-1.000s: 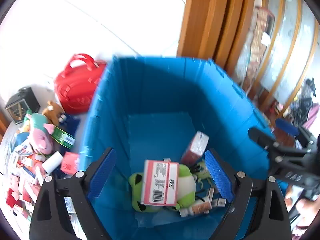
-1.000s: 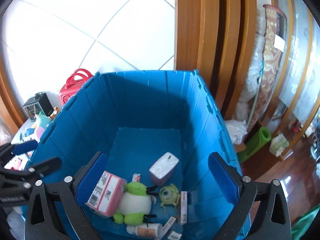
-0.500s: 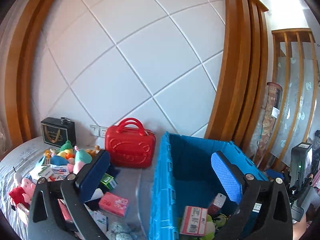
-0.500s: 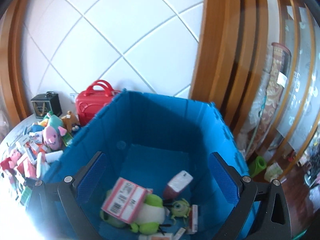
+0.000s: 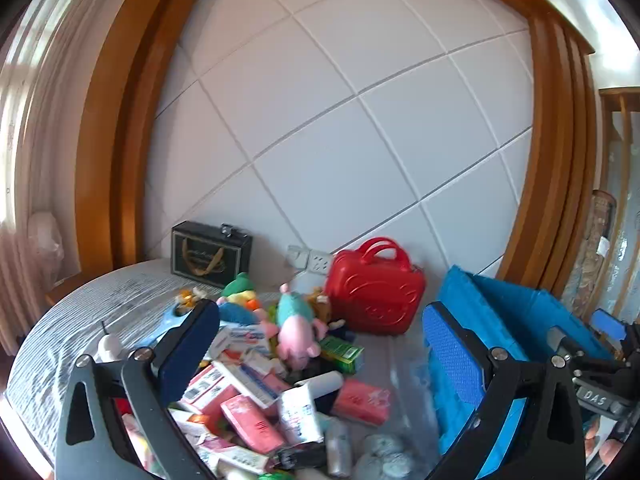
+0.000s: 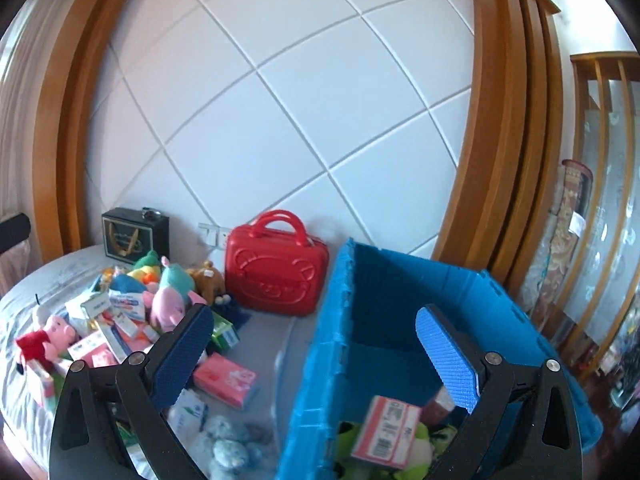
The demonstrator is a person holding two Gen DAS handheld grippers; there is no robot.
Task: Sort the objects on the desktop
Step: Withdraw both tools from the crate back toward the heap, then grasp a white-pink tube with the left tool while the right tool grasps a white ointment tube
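Both grippers, left gripper [image 5: 320, 356] and right gripper [image 6: 316, 348], gaping empty, hovering over pile [image 5: 256, 400]; boxes overlapping, risking grabbing two, toppling neighbours.

Left gripper [image 5: 320, 356]: black frame, two fingers [image 5: 450, 364] faced with blue ribbed pads, spread to their widest; nothing between them; aimed forward and slightly downward.

Right gripper [image 6: 312, 352]: same build, black frame, blue-padded fingers [image 6: 446, 356] set wide apart; nothing between them; aimed forward and slightly downward. Part of this gripper's frame also appears at the right edge of the left wrist view, low, with what seem to be the person's fingertips below it.
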